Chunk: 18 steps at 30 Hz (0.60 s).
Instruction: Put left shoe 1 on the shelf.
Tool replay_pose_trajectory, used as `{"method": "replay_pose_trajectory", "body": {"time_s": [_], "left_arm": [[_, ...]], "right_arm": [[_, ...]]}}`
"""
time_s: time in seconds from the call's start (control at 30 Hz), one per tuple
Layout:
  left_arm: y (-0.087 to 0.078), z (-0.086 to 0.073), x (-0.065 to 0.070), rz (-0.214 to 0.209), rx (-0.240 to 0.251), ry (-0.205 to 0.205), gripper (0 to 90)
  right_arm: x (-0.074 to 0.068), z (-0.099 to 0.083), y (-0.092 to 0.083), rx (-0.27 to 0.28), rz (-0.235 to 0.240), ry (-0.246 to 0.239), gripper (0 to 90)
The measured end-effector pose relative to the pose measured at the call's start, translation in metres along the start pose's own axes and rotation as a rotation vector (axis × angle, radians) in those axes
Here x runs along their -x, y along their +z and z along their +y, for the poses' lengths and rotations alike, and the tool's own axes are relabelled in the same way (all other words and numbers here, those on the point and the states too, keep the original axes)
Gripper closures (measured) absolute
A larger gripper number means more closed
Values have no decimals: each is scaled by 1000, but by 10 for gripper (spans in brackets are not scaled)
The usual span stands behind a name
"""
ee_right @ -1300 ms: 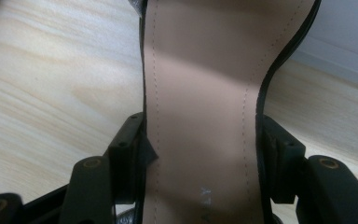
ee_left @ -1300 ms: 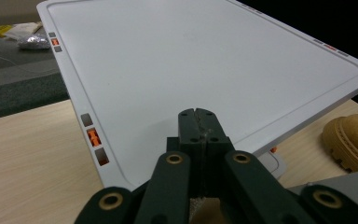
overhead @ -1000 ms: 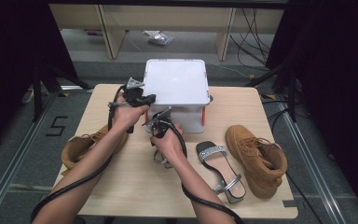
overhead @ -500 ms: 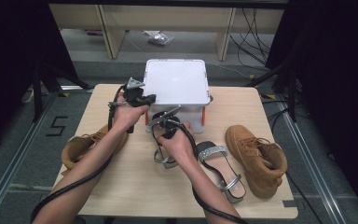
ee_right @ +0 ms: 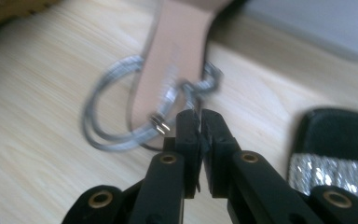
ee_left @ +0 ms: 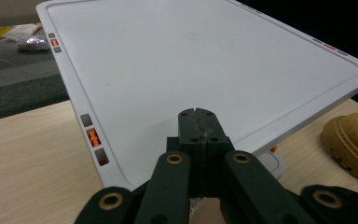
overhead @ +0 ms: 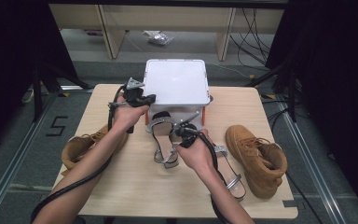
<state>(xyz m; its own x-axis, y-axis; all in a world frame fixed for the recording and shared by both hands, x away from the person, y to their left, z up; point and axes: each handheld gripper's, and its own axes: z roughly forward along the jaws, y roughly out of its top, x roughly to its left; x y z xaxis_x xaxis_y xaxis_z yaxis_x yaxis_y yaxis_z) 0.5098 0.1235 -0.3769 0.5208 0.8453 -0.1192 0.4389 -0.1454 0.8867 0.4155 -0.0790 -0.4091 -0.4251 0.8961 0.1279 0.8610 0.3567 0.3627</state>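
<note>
A white lidded box stands at the back middle of the table. My left gripper hovers at its left edge, shut and empty; in the left gripper view its tips hang over the white lid. A silver-strapped sandal lies in front of the box. My right gripper is just right of it and above the table. Its jaws have just been closing and now stand shut with nothing between them, close to the sandal's heel straps.
A second sandal lies under my right forearm. One tan boot stands at the right, its sole facing the left gripper's camera. Another tan boot lies at the table's left edge.
My right hand has moved right and up, uncovering the sandal that now lies in front of the box. The left gripper and the box have stayed put.
</note>
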Motion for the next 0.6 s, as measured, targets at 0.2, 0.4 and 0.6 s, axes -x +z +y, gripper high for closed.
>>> {"method": "replay_pose_trajectory", "body": {"time_s": [0.2,0.4,0.6], "left_arm": [[1,0,0,-7,3,-5,899],[0,1,-1,-10,-2,-5,899],[0,1,-1,-12,-4,-4,899]], "right_arm": [[8,-16,13,-48,23,-1,866],[2,-23,25,-101,42,-51,879],[-5,-25,35,-128,82,-78,884]]}}
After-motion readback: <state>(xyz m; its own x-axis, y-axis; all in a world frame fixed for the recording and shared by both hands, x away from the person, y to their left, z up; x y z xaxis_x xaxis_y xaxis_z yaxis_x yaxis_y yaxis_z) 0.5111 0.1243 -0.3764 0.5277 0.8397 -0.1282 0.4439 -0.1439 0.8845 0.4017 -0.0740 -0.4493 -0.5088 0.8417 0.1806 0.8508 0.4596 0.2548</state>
